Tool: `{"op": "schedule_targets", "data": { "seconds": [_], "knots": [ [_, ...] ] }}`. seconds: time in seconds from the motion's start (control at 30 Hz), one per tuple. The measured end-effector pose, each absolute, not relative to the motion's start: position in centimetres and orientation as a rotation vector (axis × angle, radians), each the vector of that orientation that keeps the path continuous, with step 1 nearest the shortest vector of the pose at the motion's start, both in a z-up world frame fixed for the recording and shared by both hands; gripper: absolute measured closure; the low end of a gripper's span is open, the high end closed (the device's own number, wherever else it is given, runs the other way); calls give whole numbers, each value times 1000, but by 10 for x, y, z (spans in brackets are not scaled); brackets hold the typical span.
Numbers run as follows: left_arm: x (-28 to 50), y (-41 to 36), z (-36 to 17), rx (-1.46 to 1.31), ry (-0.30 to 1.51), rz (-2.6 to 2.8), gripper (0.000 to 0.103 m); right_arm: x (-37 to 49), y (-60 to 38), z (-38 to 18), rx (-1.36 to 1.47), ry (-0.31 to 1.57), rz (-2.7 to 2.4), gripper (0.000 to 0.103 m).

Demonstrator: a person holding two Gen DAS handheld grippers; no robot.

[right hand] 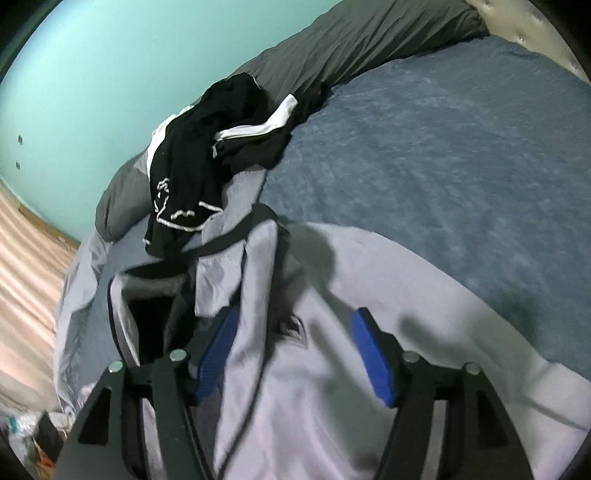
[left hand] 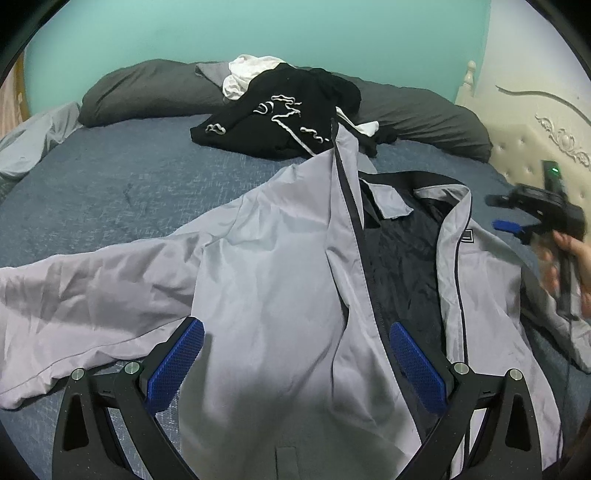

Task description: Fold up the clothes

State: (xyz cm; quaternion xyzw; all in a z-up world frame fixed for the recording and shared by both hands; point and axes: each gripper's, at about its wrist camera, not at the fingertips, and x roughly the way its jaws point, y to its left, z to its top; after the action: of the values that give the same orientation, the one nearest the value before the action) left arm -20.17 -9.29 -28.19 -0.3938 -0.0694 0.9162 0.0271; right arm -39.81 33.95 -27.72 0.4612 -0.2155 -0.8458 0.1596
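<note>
- Grey, thin-fabric jacket lies unzipped on the blue bed cover, filling the lower half of your left wrist view; its dark lining shows right of centre, and one sleeve runs out to the left edge of the frame.
- Your left gripper hangs over the jacket's front panel at the bottom of that view, its blue fingers spread wide apart with only loose cloth beneath them, nothing pinched.
- Your right gripper is over the jacket's other front panel in the lower centre of the right wrist view; its fingers stand apart and grip nothing.
- At the right edge of the left wrist view, your right hand shows blurred around that tool's handle.
- Beyond the jacket's collar, a heap of black clothes with white trim sits in the upper centre, against long dark grey pillows.
- Behind everything stands a turquoise wall, with a cream headboard at upper right.
</note>
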Motion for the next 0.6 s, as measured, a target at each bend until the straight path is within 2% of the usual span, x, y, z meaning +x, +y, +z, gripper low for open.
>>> {"op": "schedule_targets", "data": {
  "seconds": [0.23,0.27,0.3,0.33,0.4,0.5,0.6],
  "knots": [
    [-204,-107,-282,-1204,-285,2844,0,-436,300,-277,1314,-535,-2443,38],
    [-205,-108,-282,-1202,-279,2846,0,-437,296,-276,1302,-523,-2450,43],
    [-206,-108,-281,-1195,-272,2850,0,-438,292,-275,1291,-511,-2459,61],
    [-206,-108,-280,-1190,-271,2851,0,-438,288,-275,1280,-498,-2467,73],
    [-205,-109,-279,-1183,-280,2852,0,-440,280,-274,1266,-463,-2480,84],
    [-206,-112,-280,-1187,-293,2857,0,-442,259,-269,1229,-334,-2488,87],
    [-207,-114,-282,-1189,-313,2851,0,-443,214,-266,1218,-30,-2474,88]
  ]
}}
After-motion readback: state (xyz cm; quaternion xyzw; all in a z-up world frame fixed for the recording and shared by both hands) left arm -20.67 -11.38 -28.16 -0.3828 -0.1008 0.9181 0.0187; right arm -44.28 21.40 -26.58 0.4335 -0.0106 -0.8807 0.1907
